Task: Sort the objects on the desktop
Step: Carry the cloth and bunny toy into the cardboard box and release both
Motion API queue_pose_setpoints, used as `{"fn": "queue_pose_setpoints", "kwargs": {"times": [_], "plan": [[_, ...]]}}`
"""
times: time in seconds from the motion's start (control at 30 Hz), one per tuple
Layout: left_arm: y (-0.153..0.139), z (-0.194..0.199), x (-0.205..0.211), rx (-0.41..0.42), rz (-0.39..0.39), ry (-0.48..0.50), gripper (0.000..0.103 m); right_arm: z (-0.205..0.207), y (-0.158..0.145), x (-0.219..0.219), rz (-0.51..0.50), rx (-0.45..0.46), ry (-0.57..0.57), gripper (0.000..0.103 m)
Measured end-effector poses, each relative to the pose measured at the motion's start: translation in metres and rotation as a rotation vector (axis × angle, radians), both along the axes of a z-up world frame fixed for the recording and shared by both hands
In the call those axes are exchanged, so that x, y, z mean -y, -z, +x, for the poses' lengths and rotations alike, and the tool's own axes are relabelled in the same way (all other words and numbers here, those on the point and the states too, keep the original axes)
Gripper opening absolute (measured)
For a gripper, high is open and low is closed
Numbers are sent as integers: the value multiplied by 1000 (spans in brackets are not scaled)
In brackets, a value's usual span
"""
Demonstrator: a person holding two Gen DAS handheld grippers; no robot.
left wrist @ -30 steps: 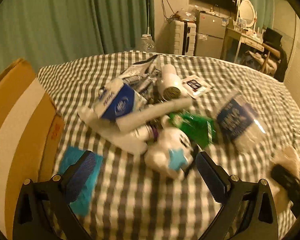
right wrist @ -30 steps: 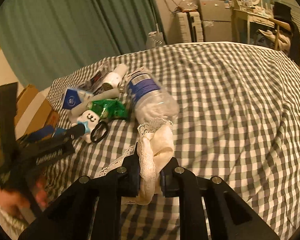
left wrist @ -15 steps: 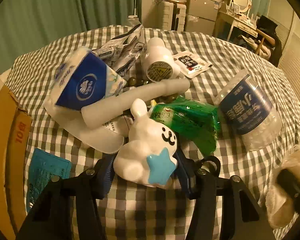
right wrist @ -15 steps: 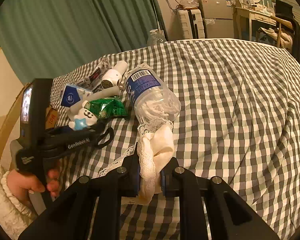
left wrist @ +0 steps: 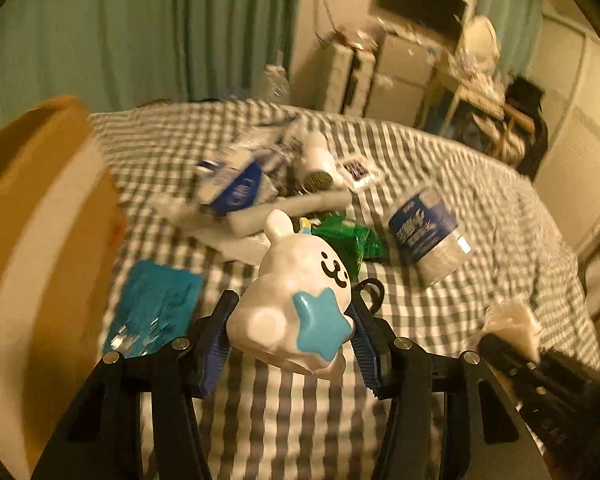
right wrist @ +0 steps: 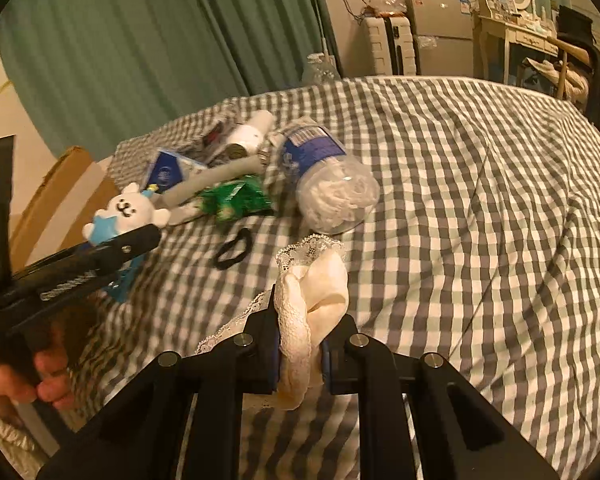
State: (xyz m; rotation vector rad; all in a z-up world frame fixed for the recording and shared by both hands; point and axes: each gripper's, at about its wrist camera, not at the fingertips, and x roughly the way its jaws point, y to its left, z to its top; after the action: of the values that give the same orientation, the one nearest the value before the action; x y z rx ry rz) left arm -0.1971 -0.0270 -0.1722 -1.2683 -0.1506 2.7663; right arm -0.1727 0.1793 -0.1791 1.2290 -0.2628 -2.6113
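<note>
My left gripper [left wrist: 290,330] is shut on a white rabbit figure [left wrist: 296,300] with a blue star and holds it above the checked bedcover; it also shows in the right wrist view [right wrist: 118,216]. My right gripper [right wrist: 300,344] is shut on a cream lace cloth [right wrist: 312,300]. On the bed lie a clear bottle with a blue label [right wrist: 324,176], a green packet [right wrist: 238,200], a blue-and-white tissue pack [left wrist: 236,188], a white tube [left wrist: 296,210], a white can [left wrist: 318,164] and a black hair tie [right wrist: 234,250].
A brown cardboard box [left wrist: 32,240] stands at the left edge of the bed. A teal packet [left wrist: 156,308] lies beside it. Green curtains [right wrist: 140,40] hang behind. Furniture [right wrist: 440,28] stands at the back right.
My left gripper closed on the rabbit figure and has lifted it off the pile, back and up. The black hair tie now lies uncovered. My right gripper still holds the lace cloth.
</note>
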Motion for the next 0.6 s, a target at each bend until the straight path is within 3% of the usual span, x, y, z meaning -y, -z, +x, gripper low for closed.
{"fn": "queue_pose_setpoints", "kwargs": {"times": [0.1, 0.3, 0.4, 0.6], "plan": [[-15, 14, 4, -23, 43, -20, 55, 13, -9, 4, -2, -13, -2, 14], [-37, 35, 5, -40, 45, -8, 55, 43, -28, 8, 4, -38, 3, 14], [-52, 49, 10, -55, 8, -11, 55, 57, -42, 12, 8, -49, -9, 14], [-96, 63, 52, -87, 8, -83, 55, 62, -97, 54, -17, -126, -108, 14]]}}
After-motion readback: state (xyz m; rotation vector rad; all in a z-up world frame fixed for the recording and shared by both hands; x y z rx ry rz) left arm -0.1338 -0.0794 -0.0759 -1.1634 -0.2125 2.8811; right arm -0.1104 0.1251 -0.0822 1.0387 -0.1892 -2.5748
